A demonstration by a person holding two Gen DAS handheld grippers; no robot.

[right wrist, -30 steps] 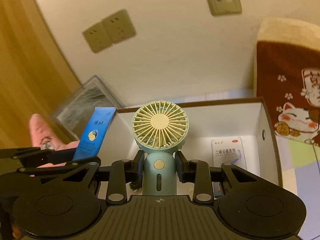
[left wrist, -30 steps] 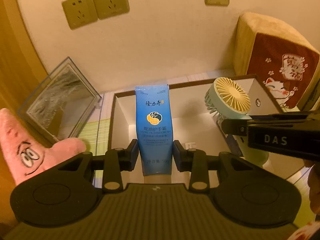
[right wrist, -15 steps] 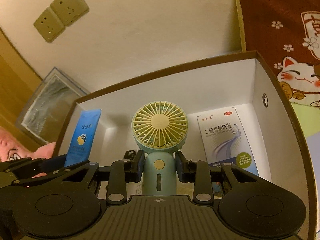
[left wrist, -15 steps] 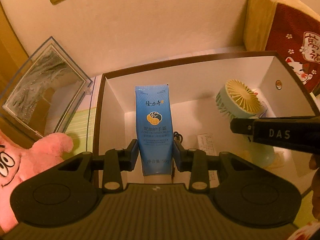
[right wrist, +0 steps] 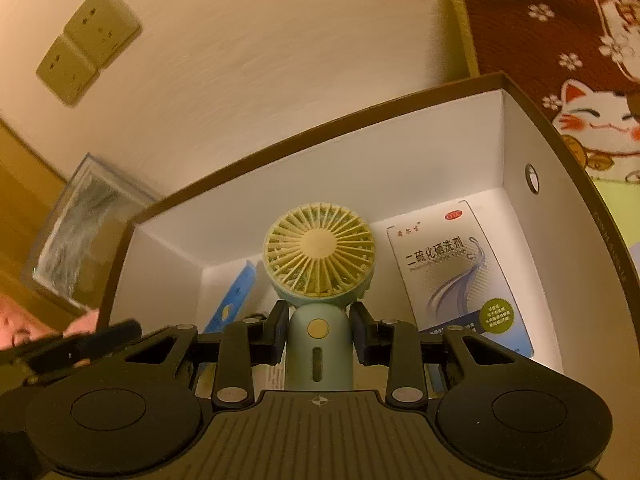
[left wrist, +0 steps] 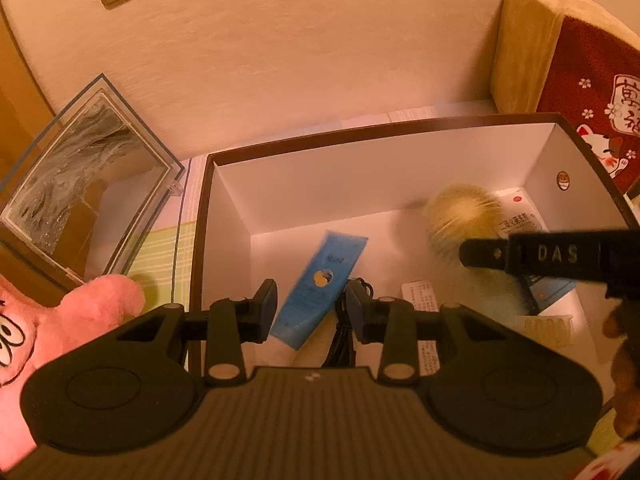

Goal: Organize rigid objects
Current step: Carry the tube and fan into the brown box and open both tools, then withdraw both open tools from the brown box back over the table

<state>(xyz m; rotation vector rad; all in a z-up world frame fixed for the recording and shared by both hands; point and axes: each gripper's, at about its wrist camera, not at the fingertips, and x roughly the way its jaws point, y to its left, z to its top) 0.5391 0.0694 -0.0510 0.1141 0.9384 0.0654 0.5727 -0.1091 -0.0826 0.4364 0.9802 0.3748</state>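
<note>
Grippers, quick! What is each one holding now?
Left gripper: opening, blue tube loose between its jaws.
Right gripper: shut on the fan.

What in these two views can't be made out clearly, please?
- Fan: left wrist view, head motion-blurred; the right gripper's arm covers its handle.
- Blue tube: right wrist view, lower part behind the right gripper; whether it lies flat is unclear.
- Leaflet: left wrist view, print too small to read.
- Pink plush: left wrist view, cut off by the left edge.
- Box floor near the camera: right wrist view, hidden by the gripper.
</note>
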